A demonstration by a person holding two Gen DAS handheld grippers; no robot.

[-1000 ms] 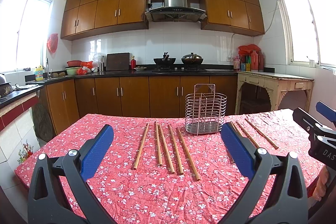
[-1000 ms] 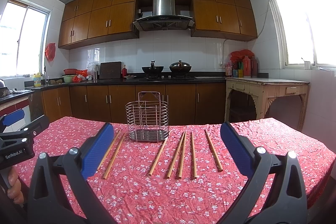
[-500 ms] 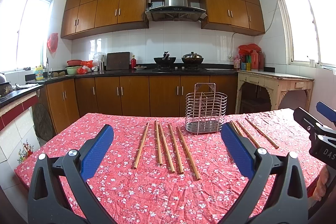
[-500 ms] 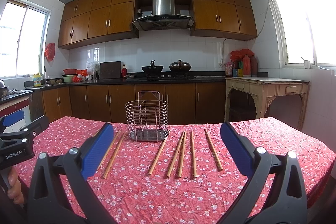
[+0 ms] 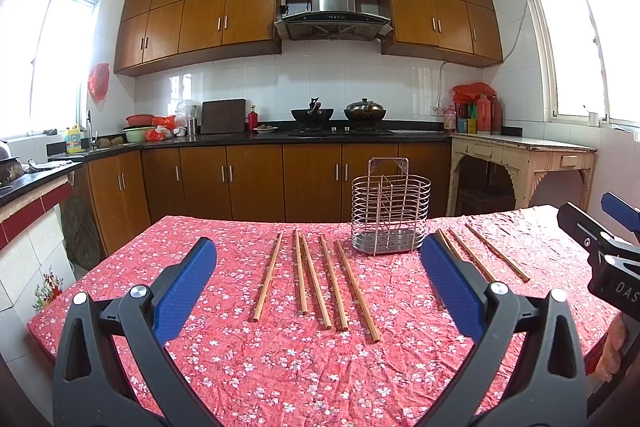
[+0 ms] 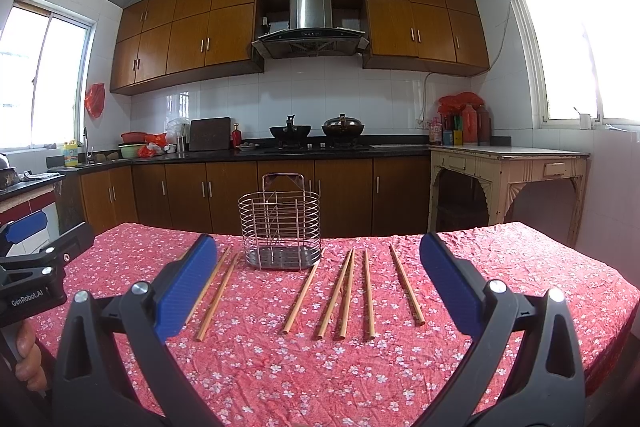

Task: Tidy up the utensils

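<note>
A wire utensil holder (image 5: 391, 216) stands empty at the far middle of the table; it also shows in the right wrist view (image 6: 279, 225). Several wooden chopsticks (image 5: 318, 279) lie flat to its left, and more chopsticks (image 5: 498, 259) lie to its right; the right wrist view shows those as several chopsticks (image 6: 352, 291) right of the holder and two (image 6: 218, 287) left of it. My left gripper (image 5: 318, 283) is open and empty, held above the near table. My right gripper (image 6: 318, 283) is open and empty too.
The table wears a red flowered cloth (image 5: 280, 367). The right gripper's body (image 5: 608, 259) shows at the right edge of the left wrist view; the left gripper's body (image 6: 32, 279) shows at the left edge of the right wrist view. Kitchen counters and a beige side table (image 6: 508, 163) stand behind.
</note>
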